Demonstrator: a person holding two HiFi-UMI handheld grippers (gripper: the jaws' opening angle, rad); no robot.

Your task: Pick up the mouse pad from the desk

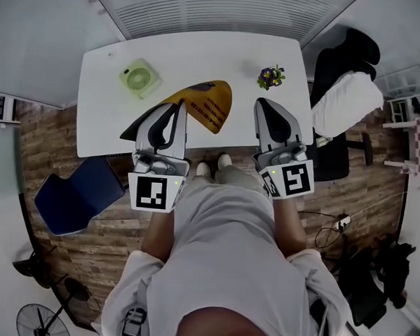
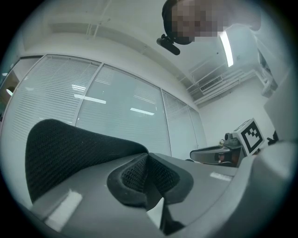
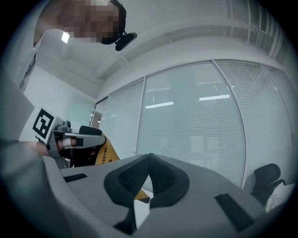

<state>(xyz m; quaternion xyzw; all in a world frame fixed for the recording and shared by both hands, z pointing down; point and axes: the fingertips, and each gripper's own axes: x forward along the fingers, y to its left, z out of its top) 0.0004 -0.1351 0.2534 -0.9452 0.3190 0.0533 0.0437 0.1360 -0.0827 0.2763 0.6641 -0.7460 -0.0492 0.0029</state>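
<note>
Head view: my left claw (image 1: 176, 110) is pinched shut on the mouse pad (image 1: 208, 104), held off the table (image 1: 100, 123). Right claw (image 1: 264, 105) closed, empty. I'd call pickup basically done.

Got a gripper in each hand, with left forearm (image 1: 157, 231) and right forearm (image 1: 289, 228) stretched forward, elbows tucked close to the torso. Holding the left gripper (image 1: 179, 109) out on the left, aimed at the far side and pretty much level, jaws clamped together on the mouse pad (image 1: 212, 104), pinching it near one edge. Holding the right gripper (image 1: 262, 107) alongside on the right, well apart from the other one, aimed far and level too, jaws squeezed fully together, pads meeting. Keeping both marker cubes at the near ends, just ahead of the wrists. Wearing white sleeves (image 1: 130, 279) bunched up above the elbows.
</note>
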